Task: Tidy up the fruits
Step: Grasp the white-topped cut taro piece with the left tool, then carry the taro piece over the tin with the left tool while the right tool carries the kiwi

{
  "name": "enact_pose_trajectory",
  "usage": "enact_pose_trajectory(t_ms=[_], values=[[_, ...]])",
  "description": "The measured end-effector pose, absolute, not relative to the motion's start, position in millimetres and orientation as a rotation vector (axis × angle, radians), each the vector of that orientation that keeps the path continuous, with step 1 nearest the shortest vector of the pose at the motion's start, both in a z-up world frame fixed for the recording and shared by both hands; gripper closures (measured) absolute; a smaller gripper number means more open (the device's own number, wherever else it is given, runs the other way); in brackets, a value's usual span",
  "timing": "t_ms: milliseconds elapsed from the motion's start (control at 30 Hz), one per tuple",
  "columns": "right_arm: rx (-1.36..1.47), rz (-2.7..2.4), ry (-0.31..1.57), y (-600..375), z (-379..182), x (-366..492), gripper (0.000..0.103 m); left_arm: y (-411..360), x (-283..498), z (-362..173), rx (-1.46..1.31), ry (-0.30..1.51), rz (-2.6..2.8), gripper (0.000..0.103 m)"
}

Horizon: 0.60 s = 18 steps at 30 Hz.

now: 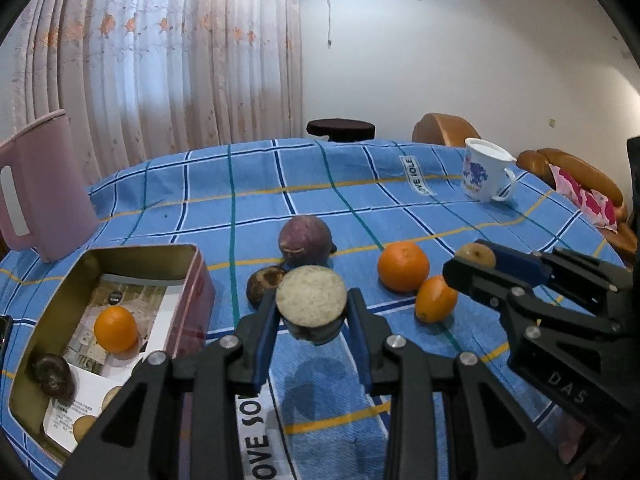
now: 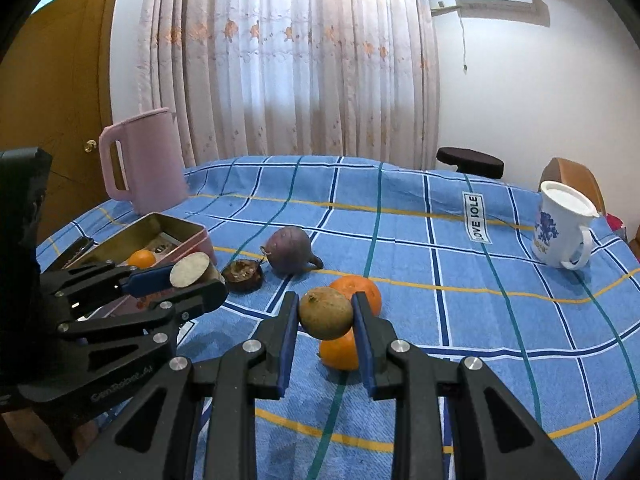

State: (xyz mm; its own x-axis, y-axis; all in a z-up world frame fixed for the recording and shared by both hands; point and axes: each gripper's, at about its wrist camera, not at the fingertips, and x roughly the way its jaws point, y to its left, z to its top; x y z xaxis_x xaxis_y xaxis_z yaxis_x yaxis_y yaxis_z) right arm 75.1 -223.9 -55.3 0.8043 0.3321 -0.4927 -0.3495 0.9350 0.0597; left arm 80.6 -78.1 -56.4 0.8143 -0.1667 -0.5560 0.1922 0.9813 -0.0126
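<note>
Left claw (image 1: 311, 312): closed on a halved dark-skinned fruit (image 1: 311, 303), pale cut face turned toward the lens, held clear of the tabletop (image 1: 256, 184). The same claw is seen from the right wrist view at (image 2: 196, 276), just beside the tin.

Right claw (image 2: 326, 316): closed on a small brownish round fruit (image 2: 326, 313), gripped between the blue pads (image 2: 289, 344). It is held above the cloth, in front of two oranges. From the left wrist view this claw is seen at (image 1: 476, 258), with the brown fruit between its fingertips.

An open rectangular tin (image 1: 188, 276) is seen at the left on the blue checked tablecloth (image 1: 400, 216). Inside it are noted one orange (image 1: 116, 329), a dark shrivelled fruit (image 1: 54, 374), printed paper and two pale pieces at the near end that cannot be identified.

Loose on the cloth: a whole purple round fruit (image 1: 305, 241), a dark open fruit half (image 1: 266, 282) just beside it, a larger orange (image 1: 403, 266) and a smaller oval orange (image 1: 436, 299) touching or nearly touching each other.

A pink jug (image 1: 40, 188) is recorded behind the tin. A white mug with blue print (image 1: 484, 176) stands at the far right of the tabletop. Curtains (image 1: 160, 60) hang behind.
</note>
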Motion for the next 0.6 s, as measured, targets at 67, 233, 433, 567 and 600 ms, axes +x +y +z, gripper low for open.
enact_pose_trajectory(t_ms=[67,233,433,567,600], values=[[-0.039,0.369,0.51,-223,-55,73,0.075,-78,79,-55,0.044,0.574,-0.192,0.068],[-0.04,0.368,0.496,-224,-54,70,0.075,-77,74,-54,0.044,0.55,-0.178,0.068],[-0.032,0.372,0.478,-225,-52,67,0.075,-76,71,-52,0.044,0.529,-0.167,0.068],[-0.031,0.375,0.462,-226,-51,65,0.075,-77,68,-51,0.048,0.512,-0.158,0.068],[-0.03,0.376,0.458,-227,-51,64,0.075,-76,68,-51,0.047,0.51,-0.157,0.068]])
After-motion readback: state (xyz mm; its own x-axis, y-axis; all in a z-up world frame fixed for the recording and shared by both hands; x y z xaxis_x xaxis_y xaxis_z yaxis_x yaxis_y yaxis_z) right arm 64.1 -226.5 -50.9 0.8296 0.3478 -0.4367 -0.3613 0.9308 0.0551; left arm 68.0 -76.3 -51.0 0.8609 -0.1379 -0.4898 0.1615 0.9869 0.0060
